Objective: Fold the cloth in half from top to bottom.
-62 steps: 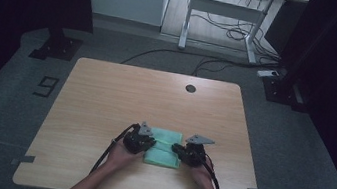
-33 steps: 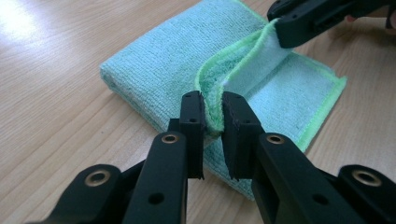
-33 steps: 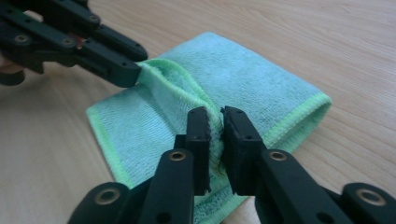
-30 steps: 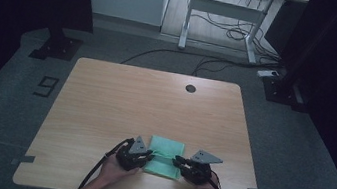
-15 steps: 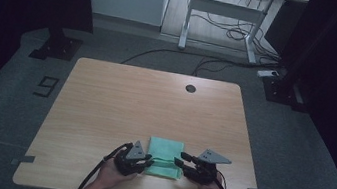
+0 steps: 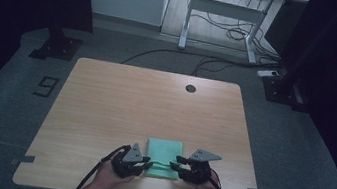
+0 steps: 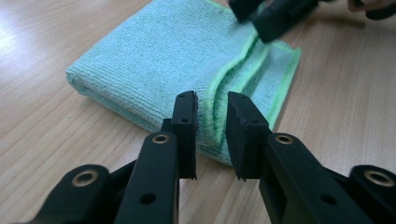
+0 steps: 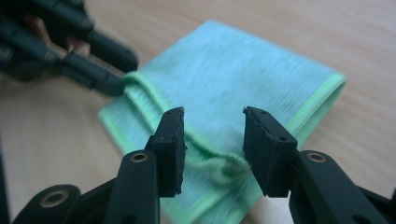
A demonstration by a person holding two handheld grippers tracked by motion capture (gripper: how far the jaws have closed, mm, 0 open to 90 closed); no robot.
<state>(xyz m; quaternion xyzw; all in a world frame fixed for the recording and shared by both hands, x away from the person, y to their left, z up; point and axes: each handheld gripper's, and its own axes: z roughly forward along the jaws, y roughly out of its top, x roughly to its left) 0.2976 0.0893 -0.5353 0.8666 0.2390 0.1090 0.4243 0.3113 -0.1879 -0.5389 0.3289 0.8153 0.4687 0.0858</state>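
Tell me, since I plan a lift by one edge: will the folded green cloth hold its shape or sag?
Probably sag: the cloth is soft microfibre, and its top layer already ripples near the left gripper. Likely light. The stacked layers may peel apart, since the hemmed edges lie loose.

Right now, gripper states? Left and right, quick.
Left gripper: open, fingers astride the raised edge of the green cloth, not clamped.
Right gripper: open, over the cloth's near edge, holding nothing.

The cloth [image 7: 177, 60] is soft, nubbly green microfibre with a paler stitched hem; under it the table [image 6: 120, 102] is smooth, faintly glossy light wood grain.
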